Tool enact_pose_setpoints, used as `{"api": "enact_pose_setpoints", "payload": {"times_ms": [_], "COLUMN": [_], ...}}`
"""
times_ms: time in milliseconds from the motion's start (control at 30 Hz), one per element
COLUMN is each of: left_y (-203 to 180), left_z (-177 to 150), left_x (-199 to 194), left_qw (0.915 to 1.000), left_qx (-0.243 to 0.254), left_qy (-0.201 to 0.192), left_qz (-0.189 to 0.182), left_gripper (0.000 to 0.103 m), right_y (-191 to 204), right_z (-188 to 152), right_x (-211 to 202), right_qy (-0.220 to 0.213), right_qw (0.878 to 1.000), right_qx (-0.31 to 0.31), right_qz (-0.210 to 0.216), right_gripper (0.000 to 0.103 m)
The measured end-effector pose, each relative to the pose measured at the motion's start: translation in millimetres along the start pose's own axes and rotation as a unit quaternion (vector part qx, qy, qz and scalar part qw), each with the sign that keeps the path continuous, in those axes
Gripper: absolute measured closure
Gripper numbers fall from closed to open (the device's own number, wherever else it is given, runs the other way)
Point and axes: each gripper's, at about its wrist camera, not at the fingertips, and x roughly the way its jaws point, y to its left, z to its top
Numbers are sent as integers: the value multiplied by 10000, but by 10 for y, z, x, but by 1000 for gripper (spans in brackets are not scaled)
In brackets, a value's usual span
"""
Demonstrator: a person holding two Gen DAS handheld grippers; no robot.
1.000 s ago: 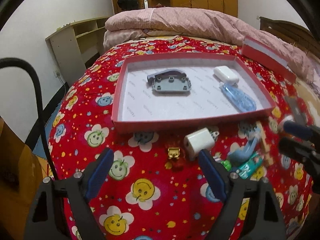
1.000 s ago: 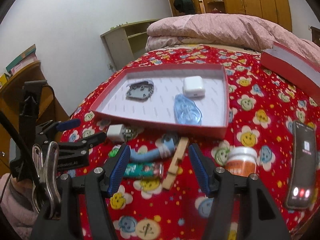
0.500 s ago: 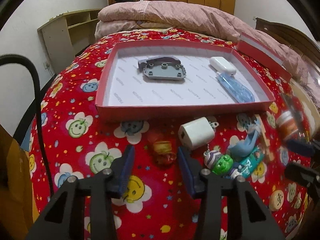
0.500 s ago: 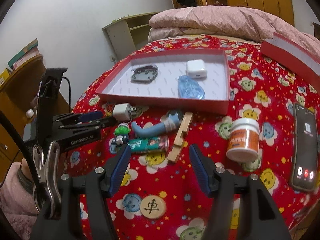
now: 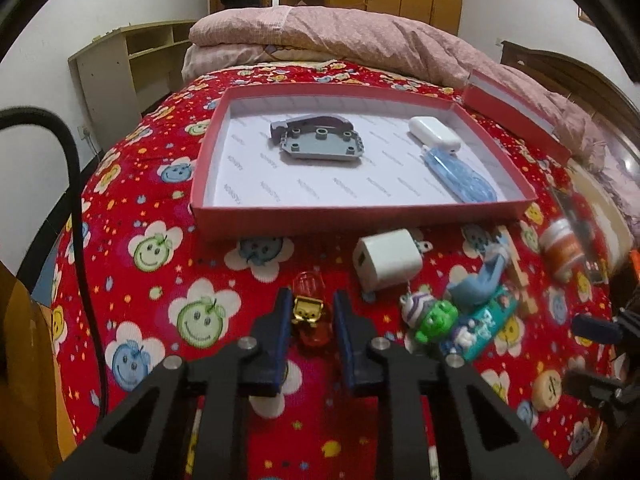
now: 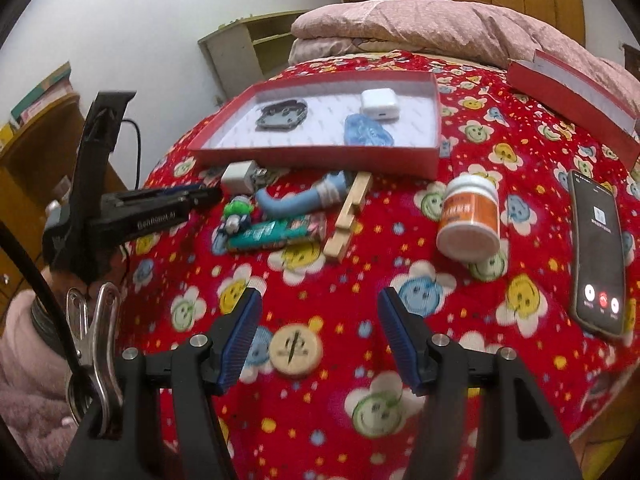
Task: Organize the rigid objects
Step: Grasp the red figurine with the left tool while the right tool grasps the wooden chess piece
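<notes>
A bedroom: a bed under a red blanket [image 5: 168, 264] printed with smiley flowers carries everything, with a pink quilt [image 5: 340, 36] folded at the far end.

Nearest in the left wrist view, the left tongs [image 5: 310, 316] are pinched on a small red translucent trinket [image 5: 310, 312] with a gold clasp, which lies on the blanket just short of the red box [image 5: 360, 216]. Its pads sit flush on both flanks. It looks light, hard and glossy, so probably slippery; the grip across its middle at the clasp seems the sensible hold, and a light squeeze should do, since thin clear plastic could crack.

The right tongs [image 6: 320, 340] stand spread and empty above the blanket, with a round wooden game piece [image 6: 295, 350] between and just beyond them.

Farther on lie a white charger [image 5: 386, 258], a green figurine [image 5: 434, 318] and a wooden clothespin [image 6: 348, 216]. An orange-labelled jar [image 6: 470, 216] stands near a phone [image 6: 596, 248].

Inside the box rest a grey plate [image 5: 320, 144], a white case [image 5: 434, 132] and a blue clear piece [image 5: 460, 176].
</notes>
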Motion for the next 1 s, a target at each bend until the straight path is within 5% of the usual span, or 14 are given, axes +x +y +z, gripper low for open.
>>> {"api": "enact_pose_setpoints", "payload": {"times_ms": [200, 1000], "left_y": [4, 44], "left_z": [-94, -161], "left_x": [-147, -497], "left_qw": [9998, 9991], "left_qx": [4, -55], "left_qy": [-25, -311], "left_qz": [-187, -289], "left_gripper": [81, 81], "right_y": [154, 330], "right_z": [-158, -305], "right_x": [15, 131], "right_qy": [117, 171], "right_qw": [9993, 9973], "right_qx": [-322, -552], "right_qz": [-147, -444], "right_gripper": [41, 70]}}
